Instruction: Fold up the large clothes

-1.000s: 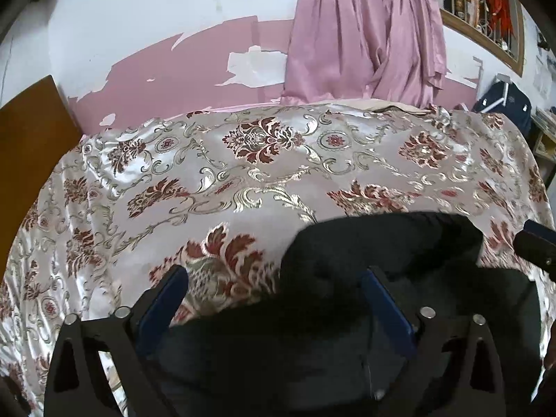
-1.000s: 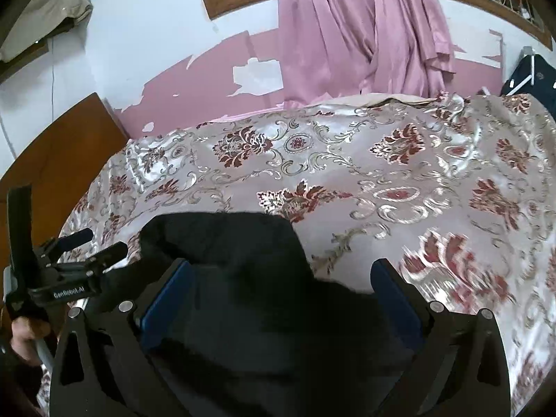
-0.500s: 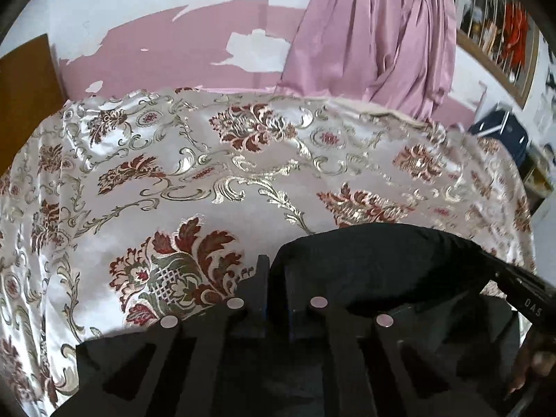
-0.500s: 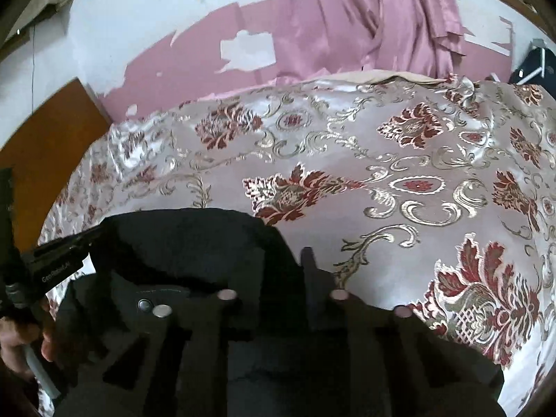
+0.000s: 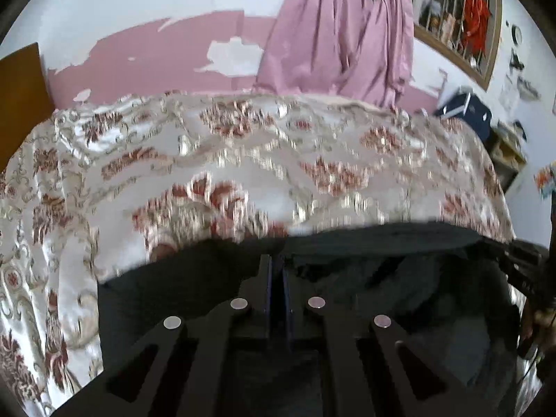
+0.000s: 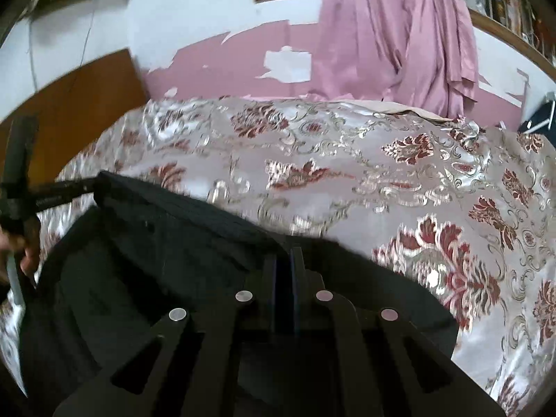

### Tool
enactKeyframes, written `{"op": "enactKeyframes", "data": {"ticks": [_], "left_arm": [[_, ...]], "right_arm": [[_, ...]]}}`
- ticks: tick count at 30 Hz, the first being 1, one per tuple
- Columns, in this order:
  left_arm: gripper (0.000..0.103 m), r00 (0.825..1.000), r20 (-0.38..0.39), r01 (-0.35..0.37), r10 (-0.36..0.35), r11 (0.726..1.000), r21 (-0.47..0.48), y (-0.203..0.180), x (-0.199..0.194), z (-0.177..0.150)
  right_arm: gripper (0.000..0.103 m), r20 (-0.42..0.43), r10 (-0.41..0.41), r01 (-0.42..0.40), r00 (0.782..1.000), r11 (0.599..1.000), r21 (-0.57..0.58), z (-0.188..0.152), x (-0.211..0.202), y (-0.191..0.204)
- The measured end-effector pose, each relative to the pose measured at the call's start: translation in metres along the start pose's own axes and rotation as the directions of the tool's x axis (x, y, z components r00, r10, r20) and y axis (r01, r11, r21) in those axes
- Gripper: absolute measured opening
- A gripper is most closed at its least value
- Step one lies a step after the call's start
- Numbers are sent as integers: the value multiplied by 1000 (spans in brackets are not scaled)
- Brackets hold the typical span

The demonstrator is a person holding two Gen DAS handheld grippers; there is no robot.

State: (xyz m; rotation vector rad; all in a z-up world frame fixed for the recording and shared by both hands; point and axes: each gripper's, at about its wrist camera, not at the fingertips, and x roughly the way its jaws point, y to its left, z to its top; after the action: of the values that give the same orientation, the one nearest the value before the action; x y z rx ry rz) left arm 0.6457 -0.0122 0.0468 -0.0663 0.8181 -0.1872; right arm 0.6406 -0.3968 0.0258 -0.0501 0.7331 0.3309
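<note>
Both tongs are down in the dark cloth. Our left gripper (image 5: 276, 271) has its blue pads pressed together on a fold of the black garment (image 5: 382, 278), just behind its far edge. Our right gripper (image 6: 284, 264) is closing, its pads nearly together with the same black garment (image 6: 156, 243) pinched between them at its far edge. We see the garment lying on the near part of the floral bedspread (image 6: 382, 173), its far edge stretched in a line between our two grippers, the rest bunched below them. From the right wrist view the left gripper (image 6: 81, 187) shows at the garment's left corner, with our hand (image 6: 24, 253) beneath it. Beyond the bed hangs a pink curtain (image 5: 340, 34) against a peeling pink and white wall (image 5: 156, 55). Much of the left wrist view is blurred.
</note>
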Motion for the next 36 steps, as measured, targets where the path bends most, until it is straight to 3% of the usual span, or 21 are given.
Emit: {"op": "enactKeyframes", "data": {"ticks": [4,8,18,22,24,28,30,33,36], "left_arm": [[6,998,-60,-21,23,999,36,0,12,-26],[6,998,-67,-15,16,1000,19,8,20,-39],[6,1000,-12,5,-4,1000,20,9,18,-46],[6,1000,-9,-2,2,1000,26,6,18,-45],[6,1000,-2,0,0,1000,29,5,16,-44],[7,999,24,22,-23,999,27,5,4,-41],[9,998,30,47,-47,999,27,5,-5,-37],[10,991,53,120,-121,993,22,6,-21,-33],[13,983,64,168,-170,985,41,2,-32,-30]], "right_arm": [[5,-60,-3,1,998,1000,-30,-24,9,4],[0,-140,-4,9,990,999,36,-54,30,-10],[0,-39,58,-53,998,992,115,-65,18,-20],[1,145,2,-32,989,980,199,-35,-25,-34],[1,160,40,-74,986,974,212,-13,-28,-31],[1,49,162,-168,986,974,154,26,3,3],[1,-50,218,-210,975,969,134,32,24,21],[1,-162,210,-197,964,976,94,24,44,43],[1,-186,203,-192,961,978,77,7,44,45]]}}
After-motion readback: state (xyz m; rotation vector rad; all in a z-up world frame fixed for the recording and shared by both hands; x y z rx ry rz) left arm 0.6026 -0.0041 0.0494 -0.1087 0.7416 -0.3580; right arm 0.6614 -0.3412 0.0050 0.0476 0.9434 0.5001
